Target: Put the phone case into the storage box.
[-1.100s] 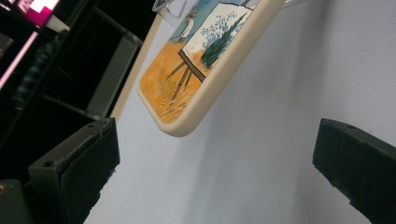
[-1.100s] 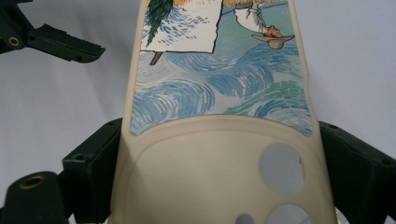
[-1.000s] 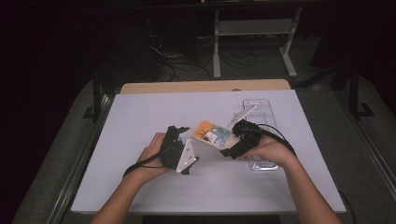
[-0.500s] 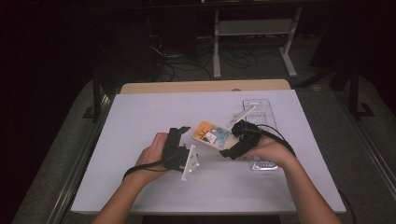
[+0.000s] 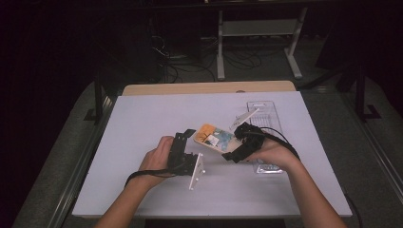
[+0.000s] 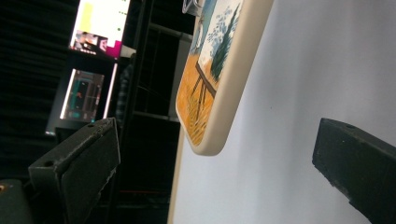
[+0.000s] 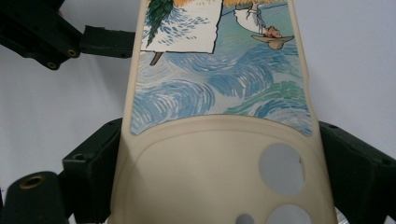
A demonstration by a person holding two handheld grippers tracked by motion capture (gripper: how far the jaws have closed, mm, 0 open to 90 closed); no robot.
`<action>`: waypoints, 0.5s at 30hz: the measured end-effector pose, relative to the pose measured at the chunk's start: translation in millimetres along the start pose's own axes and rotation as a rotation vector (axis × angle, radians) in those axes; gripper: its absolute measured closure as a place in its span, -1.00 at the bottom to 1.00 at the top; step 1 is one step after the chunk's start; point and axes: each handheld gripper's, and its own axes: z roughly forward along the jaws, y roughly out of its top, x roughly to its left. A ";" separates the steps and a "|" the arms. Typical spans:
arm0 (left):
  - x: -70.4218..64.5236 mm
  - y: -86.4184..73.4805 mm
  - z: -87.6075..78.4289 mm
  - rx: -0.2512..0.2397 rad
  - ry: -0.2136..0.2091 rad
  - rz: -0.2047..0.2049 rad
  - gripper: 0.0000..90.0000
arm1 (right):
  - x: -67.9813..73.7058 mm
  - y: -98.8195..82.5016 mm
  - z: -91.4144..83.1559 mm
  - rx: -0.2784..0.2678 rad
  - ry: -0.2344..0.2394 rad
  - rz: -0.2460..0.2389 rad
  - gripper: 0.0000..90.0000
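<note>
Cream silicone phone case (image 7: pixel 219 140), painted back with blue swirls, orange field, easel. It sits pinched at its camera-cutout end between the jaws of my right gripper (image 5: pixel 236 153), held tilted above the white tabletop (image 5: pixel 142 123) near the middle. My left gripper (image 5: pixel 186 137) waits at the case's free orange corner, jaws wide, nothing in them, corner between them but untouched. Clear plastic tray (image 5: pixel 266 114) lies beyond my right hand. Risk, as I judge it: soft case could flex or twist out when the left jaws close off-centre. No readable brand or writing on the case.
</note>
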 end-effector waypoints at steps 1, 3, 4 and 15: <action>-0.5 0.7 0.0 0.001 0.011 0.017 -0.99 | 0.3 0.2 0.2 0.000 0.000 -0.001 -0.78; -3.6 2.5 1.2 -0.001 0.028 0.040 -0.99 | 1.2 0.4 0.6 -0.002 0.000 0.000 -0.78; -3.6 2.5 1.2 -0.001 0.028 0.040 -0.99 | 1.2 0.4 0.6 -0.002 0.000 0.000 -0.78; -14.8 10.1 3.1 -0.004 0.084 0.103 -0.86 | 5.6 2.6 3.0 -0.007 0.005 -0.014 -0.78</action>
